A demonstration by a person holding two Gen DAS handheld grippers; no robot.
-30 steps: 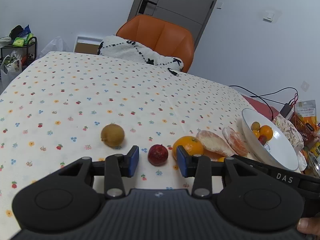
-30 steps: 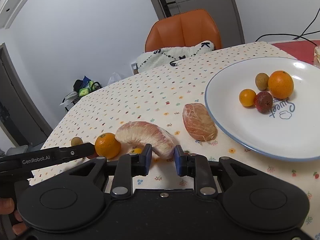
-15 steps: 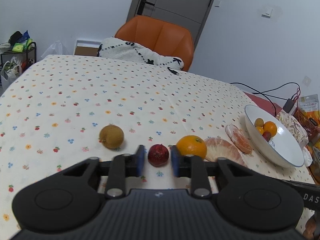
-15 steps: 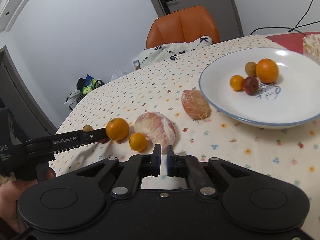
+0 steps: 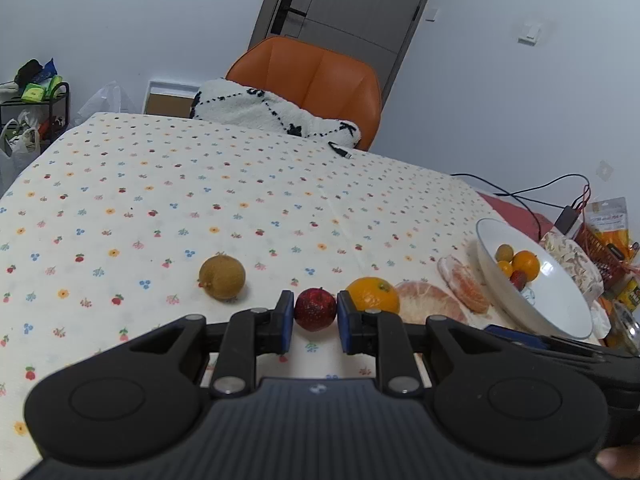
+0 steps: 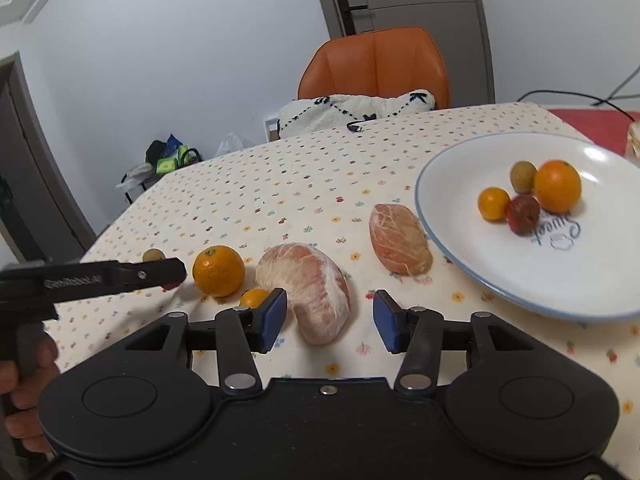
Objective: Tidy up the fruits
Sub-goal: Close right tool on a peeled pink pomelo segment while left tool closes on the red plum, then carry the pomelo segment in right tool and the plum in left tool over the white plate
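Two risks stand out; the left gripper [image 5: 315,316] has its jaws closed on the small red fruit [image 5: 315,309], low over the worktop [image 5: 240,200], and too hard a squeeze could bruise it or pop it loose; the right gripper [image 6: 330,320], jaws open around the pomelo segment [image 6: 310,286], could nudge the kumquat [image 6: 253,298] beside it, well short of the plate [image 6: 460,264].

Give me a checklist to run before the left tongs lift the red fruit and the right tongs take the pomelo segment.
1. Left tongs closed on the red fruit: ok, both pads touch it.
2. Orange apart from the left grip: ok, though close beside one pad.
3. Right tongs open around the pomelo segment: ok.
4. Small orange fruit out of the right tongs' way: not ok, it sits at one pad.
5. Free room on the plate: ok.
6. Grip firmness: cannot tell.
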